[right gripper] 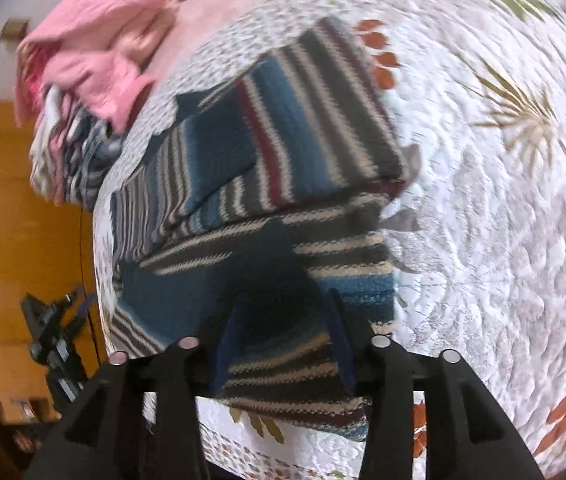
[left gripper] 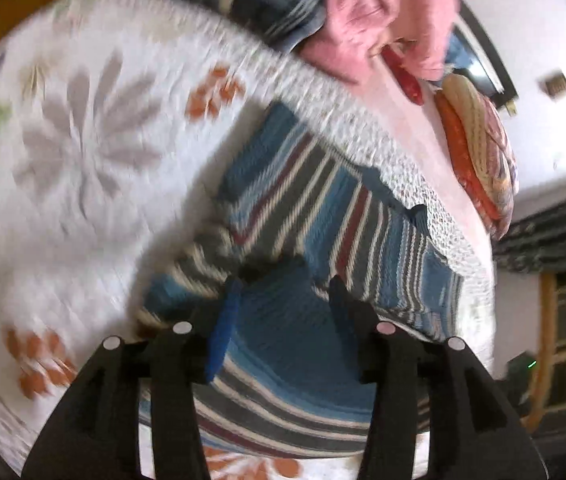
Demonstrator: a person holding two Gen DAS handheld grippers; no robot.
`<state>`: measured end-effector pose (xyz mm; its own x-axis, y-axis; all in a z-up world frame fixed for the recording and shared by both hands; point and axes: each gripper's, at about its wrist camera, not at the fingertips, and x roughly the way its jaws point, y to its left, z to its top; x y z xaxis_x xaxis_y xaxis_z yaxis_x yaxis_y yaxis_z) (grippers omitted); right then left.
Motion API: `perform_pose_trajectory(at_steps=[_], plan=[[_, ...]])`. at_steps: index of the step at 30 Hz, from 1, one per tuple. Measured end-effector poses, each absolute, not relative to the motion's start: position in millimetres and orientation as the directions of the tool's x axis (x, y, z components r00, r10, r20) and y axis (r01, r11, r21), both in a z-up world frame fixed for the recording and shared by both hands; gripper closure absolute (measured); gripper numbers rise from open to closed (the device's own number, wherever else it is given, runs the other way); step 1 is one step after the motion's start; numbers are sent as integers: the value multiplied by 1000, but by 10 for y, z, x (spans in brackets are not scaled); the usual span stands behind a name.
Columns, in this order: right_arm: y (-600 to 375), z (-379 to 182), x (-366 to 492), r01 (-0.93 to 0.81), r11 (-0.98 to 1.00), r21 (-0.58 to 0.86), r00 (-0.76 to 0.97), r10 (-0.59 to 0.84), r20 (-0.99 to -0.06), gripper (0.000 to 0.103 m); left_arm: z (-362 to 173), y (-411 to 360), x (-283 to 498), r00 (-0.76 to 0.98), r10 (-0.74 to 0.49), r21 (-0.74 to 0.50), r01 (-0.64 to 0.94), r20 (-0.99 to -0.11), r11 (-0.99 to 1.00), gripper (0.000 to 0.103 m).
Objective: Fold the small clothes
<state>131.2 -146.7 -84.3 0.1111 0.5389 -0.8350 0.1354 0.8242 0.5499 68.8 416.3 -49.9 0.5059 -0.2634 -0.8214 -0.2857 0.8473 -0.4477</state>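
Striped knit garment [left gripper: 307, 216], blue, grey, cream and maroon, lying partly folded on the quilted floral bed cover [left gripper: 83, 152]. Left tongs [left gripper: 283, 292] and right tongs [right gripper: 283, 308] spread wide, gripping nothing. Best pinched at matching corners, lifted together, edges aligned; thick wool, bulky creases.

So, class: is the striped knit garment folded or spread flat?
Folded: the striped knit garment shows one layer lying over another on the quilt.

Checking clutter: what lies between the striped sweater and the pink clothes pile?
In the right wrist view, only bare quilt separates the striped sweater from the pink clothes pile.
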Motion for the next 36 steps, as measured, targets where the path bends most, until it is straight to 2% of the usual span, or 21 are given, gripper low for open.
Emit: perform_pose_trajectory(at_steps=[1, 2, 10, 16, 23, 24, 25, 27, 28, 30, 31, 32, 34, 36], plan=[[-1415, -840, 1321, 101, 834, 542, 99, 534, -840, 44, -470, 4127, 694, 508, -254, -426, -257, -823, 867, 47], [-1364, -835, 1331, 78, 843, 533, 92, 526, -846, 43, -456, 4091, 701, 507, -247, -408, -235, -826, 882, 44], [-1097, -982, 1500, -63, 870, 488, 24, 491, -871, 43, -785, 3722, 870, 417, -173, -210, -44, -892, 977, 42], [-967, -1175, 1544, -127, 893, 432, -21, 434, -901, 43, -1006, 3629, 967, 380, -126, -128, 19, -916, 992, 41], [-849, -1363, 1545, -123, 915, 385, -38, 383, -923, 42, -1312, 3411, 974, 276, -62, -39, 86, -959, 996, 41], [-828, -1367, 1538, -130, 918, 373, -34, 372, -927, 46, -1340, 3382, 967, 272, -40, -14, 98, -961, 995, 41], [-802, -1362, 1538, -139, 921, 363, -31, 363, -931, 54, -1342, 3373, 963, 274, -34, -7, 99, -961, 995, 42], [-770, -1341, 1526, -157, 921, 357, -27, 357, -934, 65, -1319, 3382, 953, 275, -49, -25, 90, -960, 996, 51], [-760, -1328, 1514, -164, 916, 366, -28, 366, -930, 77, -1305, 3397, 950, 276, -42, -21, 79, -960, 997, 60], [-743, -1304, 1489, -178, 911, 372, -37, 372, -928, 89, -1287, 3418, 935, 276, -57, -39, 70, -959, 997, 74], [-744, -1293, 1478, -183, 907, 380, -40, 379, -924, 90, -1271, 3422, 921, 280, -63, -45, 72, -958, 996, 83], [-743, -1281, 1464, -191, 901, 390, -43, 389, -920, 90, -1260, 3417, 909, 285, -64, -42, 80, -956, 996, 84], [-719, -1269, 1447, -213, 898, 385, -43, 385, -922, 90, -1263, 3408, 890, 289, -62, -37, 89, -955, 995, 84], [-711, -1288, 1443, -221, 902, 370, -48, 369, -928, 84, -1305, 3393, 910, 275, -48, -26, 83, -960, 996, 80]])
